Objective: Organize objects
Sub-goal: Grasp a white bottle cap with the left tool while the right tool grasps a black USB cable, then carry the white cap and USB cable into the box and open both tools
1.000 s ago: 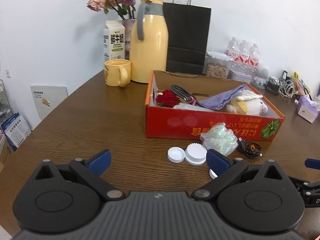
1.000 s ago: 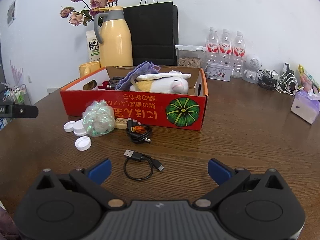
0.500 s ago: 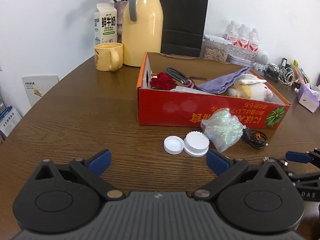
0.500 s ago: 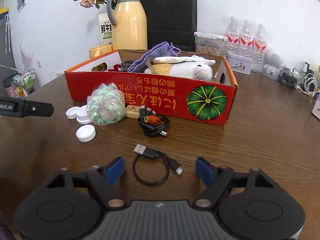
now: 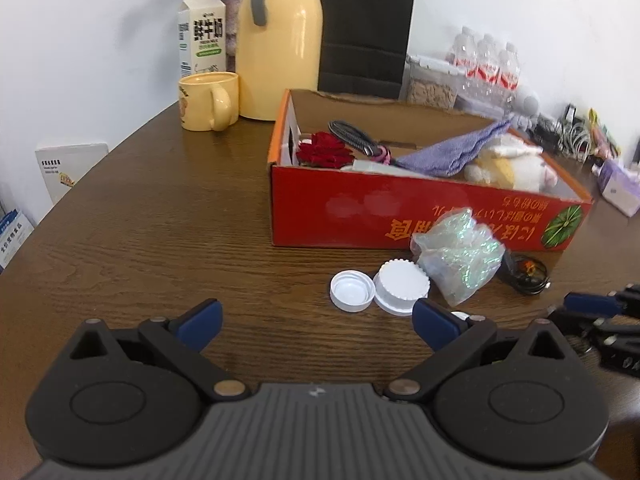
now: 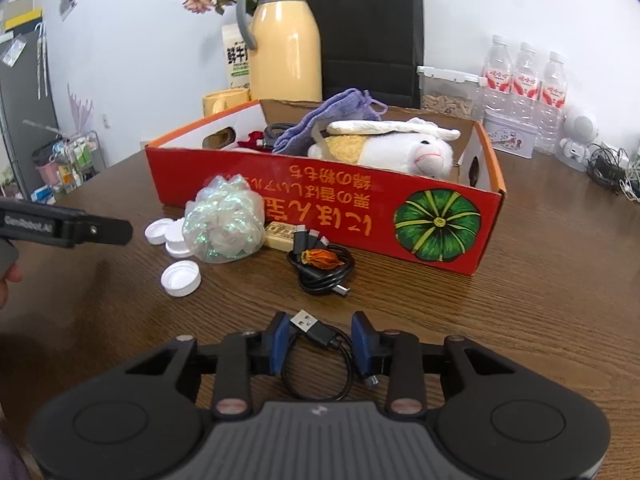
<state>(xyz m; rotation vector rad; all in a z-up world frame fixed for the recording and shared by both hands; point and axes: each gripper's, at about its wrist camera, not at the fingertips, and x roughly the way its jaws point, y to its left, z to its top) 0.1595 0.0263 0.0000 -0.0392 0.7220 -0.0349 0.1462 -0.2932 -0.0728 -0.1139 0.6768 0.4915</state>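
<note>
On the brown wooden table point(image 6: 540, 300) the biggest thing is the red cardboard box point(image 6: 320, 204), lying in the middle with its printed long side toward us. It already holds a white plush toy point(image 6: 404, 148), a purple cloth point(image 6: 320, 124), a red fabric rose point(image 5: 324, 152) and a dark hairbrush point(image 5: 352, 138). Behind it, at the far edge, stand a yellow thermos jug point(image 6: 286, 48) and a black paper bag point(image 6: 372, 36).

Loose things wait in front of the box: a crumpled iridescent wrapper point(image 6: 224, 220), three white bottle caps point(image 6: 181, 278) to its left, and a bundled black cable point(image 6: 320, 268) to its right.

Nearest to us lies the short black USB cable point(image 6: 316, 356), coiled flat on the table. Our right gripper point(image 6: 322, 344) straddles its loop; the jaws have just been closing, and the blue pads point(image 6: 280, 338) look close beside or just touching the loop without clearly pinching it. Our left gripper point(image 5: 316, 318) hovers with its fingers spread wide and empty, near the caps.

We judge the step in hand to be picking up the USB cable. Next we would need to finish the squeeze on the loop, lift it clear without it slipping, then carry it over the box's near wall.
</note>
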